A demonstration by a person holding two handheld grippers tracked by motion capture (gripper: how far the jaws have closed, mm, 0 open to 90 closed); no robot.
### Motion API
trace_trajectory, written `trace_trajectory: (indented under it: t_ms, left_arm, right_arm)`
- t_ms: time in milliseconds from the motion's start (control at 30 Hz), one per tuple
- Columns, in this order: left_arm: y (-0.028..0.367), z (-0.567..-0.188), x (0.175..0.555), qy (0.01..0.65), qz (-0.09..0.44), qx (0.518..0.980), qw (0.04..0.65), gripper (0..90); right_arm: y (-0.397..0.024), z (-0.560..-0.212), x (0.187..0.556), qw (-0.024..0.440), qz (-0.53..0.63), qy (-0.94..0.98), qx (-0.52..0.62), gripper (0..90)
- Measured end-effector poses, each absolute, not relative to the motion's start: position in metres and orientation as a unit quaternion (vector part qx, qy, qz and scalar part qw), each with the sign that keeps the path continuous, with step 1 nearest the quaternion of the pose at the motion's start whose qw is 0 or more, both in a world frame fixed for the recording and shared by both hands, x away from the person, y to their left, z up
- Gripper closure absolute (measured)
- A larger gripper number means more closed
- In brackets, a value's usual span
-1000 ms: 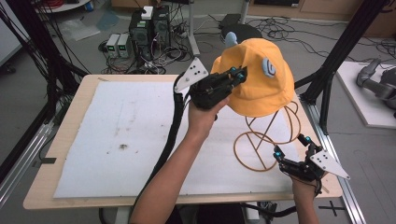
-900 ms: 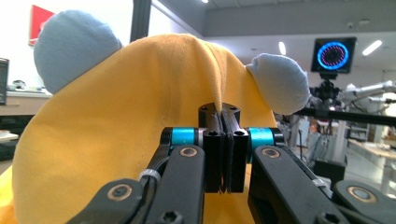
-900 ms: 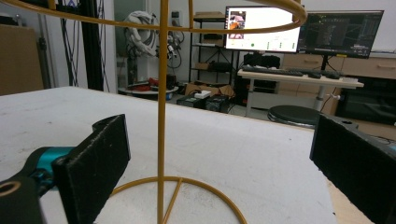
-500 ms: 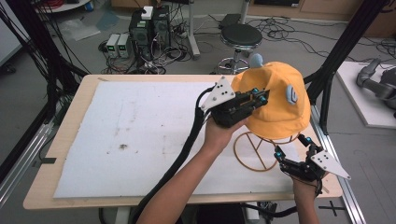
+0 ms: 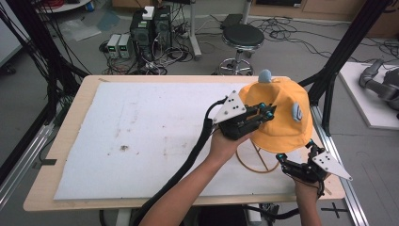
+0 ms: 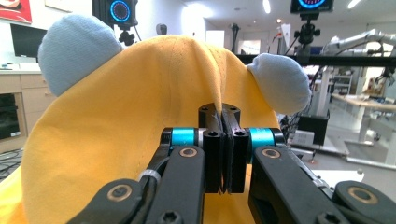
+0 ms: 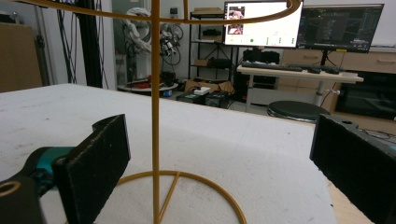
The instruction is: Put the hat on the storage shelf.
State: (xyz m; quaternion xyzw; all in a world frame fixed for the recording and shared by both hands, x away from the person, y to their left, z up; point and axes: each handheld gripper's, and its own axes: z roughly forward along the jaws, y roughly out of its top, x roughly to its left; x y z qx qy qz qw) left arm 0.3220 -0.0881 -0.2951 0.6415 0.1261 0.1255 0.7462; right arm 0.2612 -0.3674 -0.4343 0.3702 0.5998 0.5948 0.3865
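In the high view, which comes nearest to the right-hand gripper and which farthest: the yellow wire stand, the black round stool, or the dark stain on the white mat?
From the right gripper:
1. Yellow wire stand, just to its left, under the yellow hat.
2. Black round stool, on the floor beyond the table's far edge.
3. Dark stain, far across the white mat, toward the left side.

We see a hat [image 6: 121,140] of matt yellow woven cloth with a fine stitched seam, and two soft pale blue cloth ears [image 6: 74,51]. The left gripper [image 6: 223,154] at the bottom of its own view looks like smooth black plastic with glossy teal metal collars and brass-coloured rivets. The stand [image 7: 155,116] is thin wire, painted a smooth yellow. The white mat [image 5: 141,136] looks rough and stained; the table [image 5: 75,117] edge is pale wood.
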Motion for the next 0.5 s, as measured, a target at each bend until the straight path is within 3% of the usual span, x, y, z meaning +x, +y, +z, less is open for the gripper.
trace_trajectory:
  t_ms: [167,233,333,500]
  left_arm:
    - [-0.088,-0.297,0.323,0.133,0.135,0.643,0.742,83.8]
    - [-0.087,-0.297,0.324,0.141,0.136,0.641,0.742,74.8]
    - [-0.086,-0.297,0.326,0.169,0.146,0.637,0.738,54.2]
    - [-0.074,-0.299,0.329,0.184,0.168,0.621,0.743,35.3]
  right_arm:
    - [-0.368,-0.434,0.261,0.389,0.594,0.600,0.368,4.5]
    - [-0.367,-0.434,0.261,0.386,0.595,0.600,0.370,4.5]
    - [-0.367,-0.435,0.261,0.386,0.595,0.600,0.370,4.5]
    - [-0.368,-0.435,0.261,0.384,0.595,0.601,0.371,4.5]
